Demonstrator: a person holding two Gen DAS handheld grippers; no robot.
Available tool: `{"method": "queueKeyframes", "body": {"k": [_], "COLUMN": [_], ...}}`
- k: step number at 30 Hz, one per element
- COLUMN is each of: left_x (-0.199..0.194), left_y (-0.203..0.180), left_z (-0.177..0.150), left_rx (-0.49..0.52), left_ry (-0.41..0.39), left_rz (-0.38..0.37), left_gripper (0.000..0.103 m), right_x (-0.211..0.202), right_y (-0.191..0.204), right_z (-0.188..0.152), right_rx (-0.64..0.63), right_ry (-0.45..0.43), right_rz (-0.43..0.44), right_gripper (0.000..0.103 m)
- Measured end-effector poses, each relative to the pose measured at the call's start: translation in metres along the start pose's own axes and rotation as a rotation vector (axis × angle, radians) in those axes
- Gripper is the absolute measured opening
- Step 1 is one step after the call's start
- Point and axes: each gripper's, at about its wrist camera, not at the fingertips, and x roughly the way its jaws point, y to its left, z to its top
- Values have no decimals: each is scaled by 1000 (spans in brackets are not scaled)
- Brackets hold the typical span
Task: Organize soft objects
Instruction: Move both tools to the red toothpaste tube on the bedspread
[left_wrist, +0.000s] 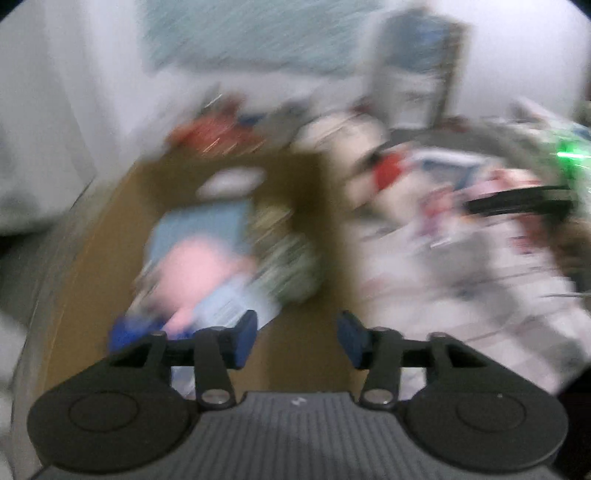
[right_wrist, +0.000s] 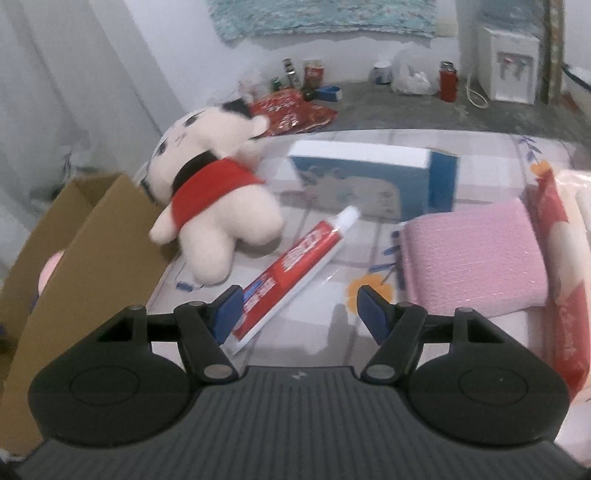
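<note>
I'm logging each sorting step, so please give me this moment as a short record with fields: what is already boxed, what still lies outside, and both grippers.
surface: patterned cloth
box: cardboard box, open, at the cloth's left edge
in box: pink soft thing on blue cloth; picture too blurred for more
outside box: plush toy against the box wall, toothpaste, blue carton, pink towel
left gripper: open, empty, above the box
right gripper: open, over the toothpaste's end, not gripping it
</note>
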Motion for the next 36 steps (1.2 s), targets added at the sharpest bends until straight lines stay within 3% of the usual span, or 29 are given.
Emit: {"method": "queueKeyframes", "body": {"k": [2,5,9,12,16,19,22,28,32,36], "left_x": [-15,6,85,137,176,199,211,200,182,166], "left_y": [-41,-107,-192,-225,-239,-241,-233,-235,-237,-238], "left_z": [21,54,86,96,105,111,110,97,77,59], "left_rx": [102,268,422,442,373,329,291,298,284,277], "left_ry": [-74,-110,-31,11,-16,27,-6,-40,-49,-38], "left_rz": [-72,-172,-161,-147,-163,-194,-175,-139,-120,-120], "left_gripper": [73,69,62,62,62,62,37,35,35,34], "right_x": [9,32,55,59,61,61,60,56,47,39], "right_y": [-10,-22,-32,-33,-31,-36,-35,-34,-29,-22], "right_z": [7,20,33,37,38,38,33,21,4,-14], "right_rx": [62,170,260,291,299,309,284,264,262,267], "right_ry": [25,52,65,56,52,50,40,36,32,48], "right_rz": [34,55,33,33,38,53,50,57,115,140], "right_gripper": [69,69,71,74,74,69,63,62,62,51]}}
